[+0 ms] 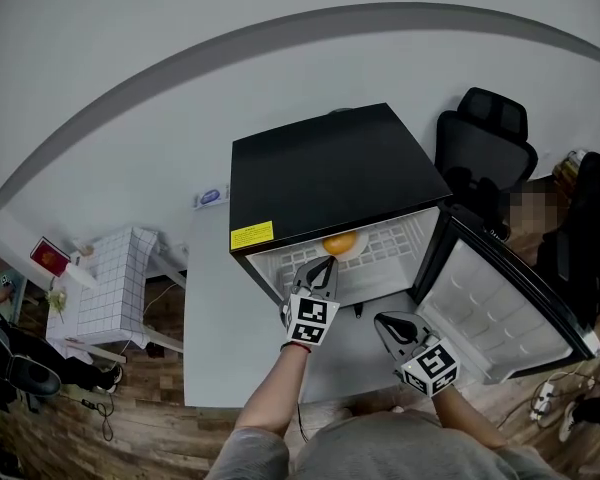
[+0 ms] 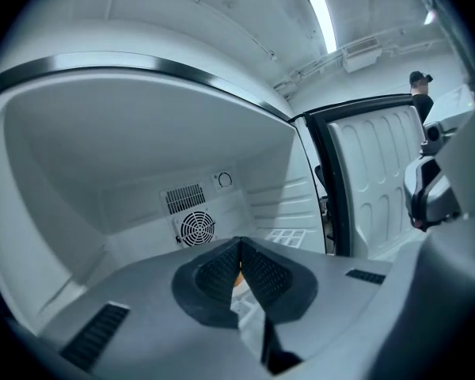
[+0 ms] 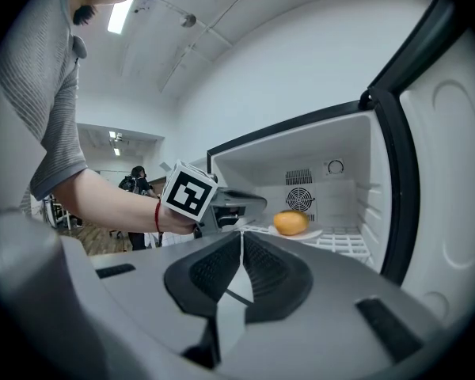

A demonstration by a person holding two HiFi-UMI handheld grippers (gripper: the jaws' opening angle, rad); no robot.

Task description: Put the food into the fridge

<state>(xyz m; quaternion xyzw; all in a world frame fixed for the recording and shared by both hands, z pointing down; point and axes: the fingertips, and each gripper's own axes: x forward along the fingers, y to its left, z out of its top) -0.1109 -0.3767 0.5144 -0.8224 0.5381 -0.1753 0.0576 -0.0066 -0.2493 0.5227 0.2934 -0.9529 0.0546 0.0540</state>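
Grey ribbed fabric of the person's top [image 1: 380, 453] fills the bottom of the head view, and two bare forearms reach forward from it. Far to the left, a small table draped in white grid-checked cloth [image 1: 115, 283] stands on the wooden plank floor [image 1: 170, 433]. Next comes the smooth pale grey tabletop [image 1: 215, 348] that carries the boxy black mini fridge [image 1: 330, 173]. The left forearm stretches straight towards the open compartment. The left gripper [image 1: 323, 266], grey plastic with a black-and-white marker cube, points almost level into the fridge mouth. Its ribbed black pads [image 2: 214, 271] are pressed together at the tips, with nothing caught between them. Just beyond those tips, apart from them, the round orange fruit [image 1: 340, 242] sits on a shallow white plate [image 3: 317, 233] on the white wire shelf [image 1: 390, 243], near the front of the fridge. To the right, the right gripper [image 1: 385, 323] hangs over the tabletop before the fridge, also nearly level and aimed at the opening. Its pads [image 3: 273, 271] meet too, empty. Further right, the fridge door [image 1: 500, 308] stands swung wide, showing a ribbed white plastic liner, and a black mesh office chair [image 1: 485, 138] stands behind it.
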